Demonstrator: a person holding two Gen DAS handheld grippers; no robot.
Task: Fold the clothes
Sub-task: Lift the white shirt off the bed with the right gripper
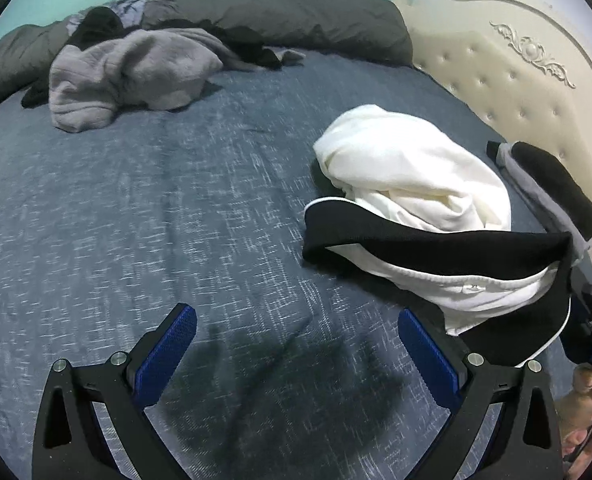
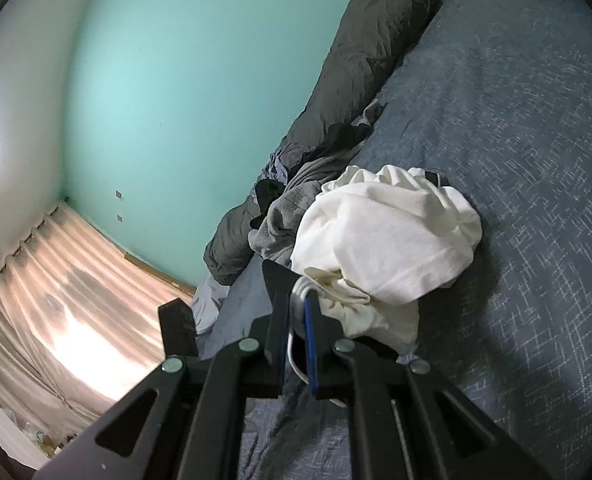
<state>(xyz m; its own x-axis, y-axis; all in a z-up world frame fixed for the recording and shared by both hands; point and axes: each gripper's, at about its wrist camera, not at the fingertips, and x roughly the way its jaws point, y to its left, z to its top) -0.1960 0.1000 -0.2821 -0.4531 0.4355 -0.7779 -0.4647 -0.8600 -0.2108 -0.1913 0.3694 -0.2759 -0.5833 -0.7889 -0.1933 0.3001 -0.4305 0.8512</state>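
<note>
— Two grippers are showing. What is yours on the left doing?

— Your left gripper (image 1: 298, 354) is hovering over the blue woven bedspread (image 1: 143, 208) with its blue-padded fingers (image 1: 167, 354) spread wide and nothing between them. Its shadow is falling on the cover just beneath it.

— And where is the garment you are folding?

— A white garment with black trim (image 1: 412, 200) is lying bunched on the bedspread, ahead and to the right of your left gripper. Its black band is stretching from the heap toward the right edge of the left wrist view, where your right gripper (image 2: 296, 312) is pinching it. In the right wrist view those jaws are standing nearly closed on a fold of the white and black cloth, with a thin white cord trailing below them. Part of a hand (image 1: 588, 408) is showing at the lower right of the left wrist view.

— What else is lying on the bed?

— A crumpled grey garment (image 1: 131, 76) is sitting at the far side, well apart from the white one, touching a dark grey duvet (image 1: 296, 16) rolled along the teal wall (image 2: 183, 80). A folded black and grey garment (image 1: 552, 188) is resting near the cream tufted headboard (image 1: 508, 80). Pale curtains (image 2: 55, 300) are hanging at the left of the right wrist view.
</note>
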